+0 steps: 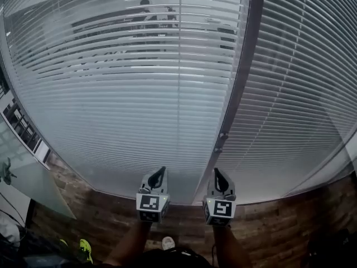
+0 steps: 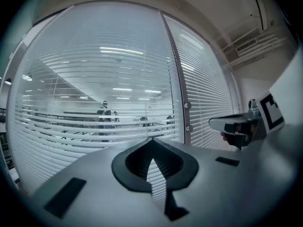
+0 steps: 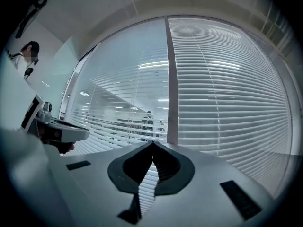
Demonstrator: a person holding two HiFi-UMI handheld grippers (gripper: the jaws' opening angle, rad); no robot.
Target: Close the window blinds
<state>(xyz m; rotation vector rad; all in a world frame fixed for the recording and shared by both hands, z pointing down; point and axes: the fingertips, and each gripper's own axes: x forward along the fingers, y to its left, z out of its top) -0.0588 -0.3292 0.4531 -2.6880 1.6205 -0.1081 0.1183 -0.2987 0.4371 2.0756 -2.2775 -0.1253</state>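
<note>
STEP: approach control | left claw (image 1: 161,170), right claw (image 1: 218,171): both fully closed, empty | window blinds (image 1: 122,82): 12 o'clock, slats part-open | NEXT: open right claw, align squarely on mullion knob (image 1: 223,134) at its 12 o'clock, likely the tilt control.

Left gripper (image 1: 158,176) and right gripper (image 1: 221,178), side by side, pointing level, each with jaws together and empty. Forearms (image 1: 129,242) behind them, parallel.
</note>
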